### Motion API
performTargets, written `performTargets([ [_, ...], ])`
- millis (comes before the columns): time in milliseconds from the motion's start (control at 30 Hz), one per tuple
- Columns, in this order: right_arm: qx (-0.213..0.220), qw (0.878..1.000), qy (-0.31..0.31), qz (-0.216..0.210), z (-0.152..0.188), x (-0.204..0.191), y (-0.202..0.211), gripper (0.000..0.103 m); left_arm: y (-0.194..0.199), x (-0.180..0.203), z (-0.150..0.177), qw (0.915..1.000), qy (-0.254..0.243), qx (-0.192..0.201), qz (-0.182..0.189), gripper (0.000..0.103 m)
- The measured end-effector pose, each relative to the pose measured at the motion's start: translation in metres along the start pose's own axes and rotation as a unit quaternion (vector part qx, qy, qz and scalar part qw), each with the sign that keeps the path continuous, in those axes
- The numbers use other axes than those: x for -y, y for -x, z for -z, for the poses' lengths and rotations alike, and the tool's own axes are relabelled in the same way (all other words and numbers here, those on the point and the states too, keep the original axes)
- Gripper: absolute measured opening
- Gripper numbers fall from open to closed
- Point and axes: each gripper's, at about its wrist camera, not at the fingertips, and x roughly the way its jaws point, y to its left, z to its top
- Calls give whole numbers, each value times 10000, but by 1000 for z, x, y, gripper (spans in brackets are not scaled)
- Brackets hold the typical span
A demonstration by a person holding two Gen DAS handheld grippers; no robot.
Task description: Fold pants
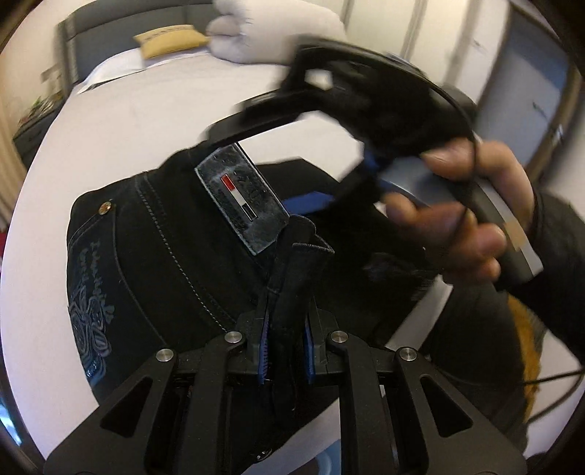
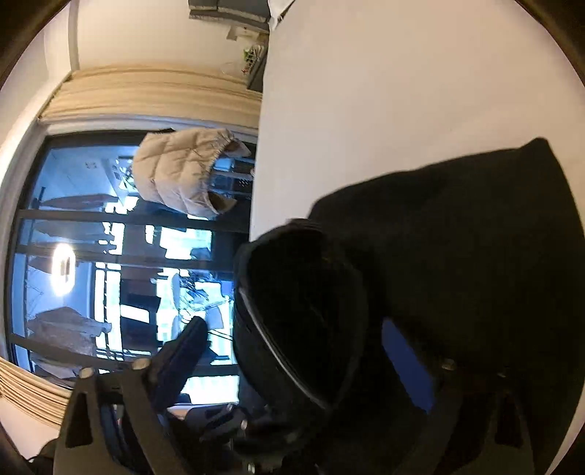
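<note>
Black jeans (image 1: pixel 175 263) with a grey leather waistband patch (image 1: pixel 239 201) lie on a white bed (image 1: pixel 128 120). My left gripper (image 1: pixel 287 329) is shut on a fold of the waistband, with black cloth pinched between its blue pads. The right gripper (image 1: pixel 292 120) shows blurred in the left wrist view, held by a hand above the waistband, its jaws apart around the cloth. In the right wrist view the right gripper (image 2: pixel 299 350) is open, with black denim (image 2: pixel 457 263) draped between its fingers, and one finger (image 2: pixel 182 354) clear on the left.
A grey pillow (image 1: pixel 278 33) and a yellow cushion (image 1: pixel 172 38) lie at the head of the bed. A grey headboard (image 1: pixel 120 22) stands behind. A dark window (image 2: pixel 109 255) and a beige puffer jacket (image 2: pixel 182 171) are beside the bed.
</note>
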Motion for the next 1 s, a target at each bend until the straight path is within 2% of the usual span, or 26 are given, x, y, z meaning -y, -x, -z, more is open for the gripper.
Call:
performTargets([
  [33,-81,9999,14,138,-3,2,-5,71,-5,9,-1,9999,-113,-53,21,13],
  [100,-146,9992,-32,361,-6,7,-8,45,-9,26,-3,9996,-283,-81,-1,13],
  [200,-78,9984,-76,561,-7,15,-3,26,-19,38,-19,9992,-402,-70,-2,13],
  [267,28,9972,21,753,-3,16,9,19,-20,42,-16,9992,-395,-81,71,13],
  [367,121,9940,174,1073,-7,13,15,16,-29,56,-24,9985,-529,-67,117,13],
  [700,237,9885,265,1472,-22,31,55,14,-58,104,-46,9960,-864,20,218,13],
  [833,231,9884,201,1484,-21,43,62,13,-72,128,-42,9947,-997,-71,242,13],
  [1000,334,9899,115,1373,-14,54,69,13,-84,130,-41,9933,-1116,-151,240,13],
])
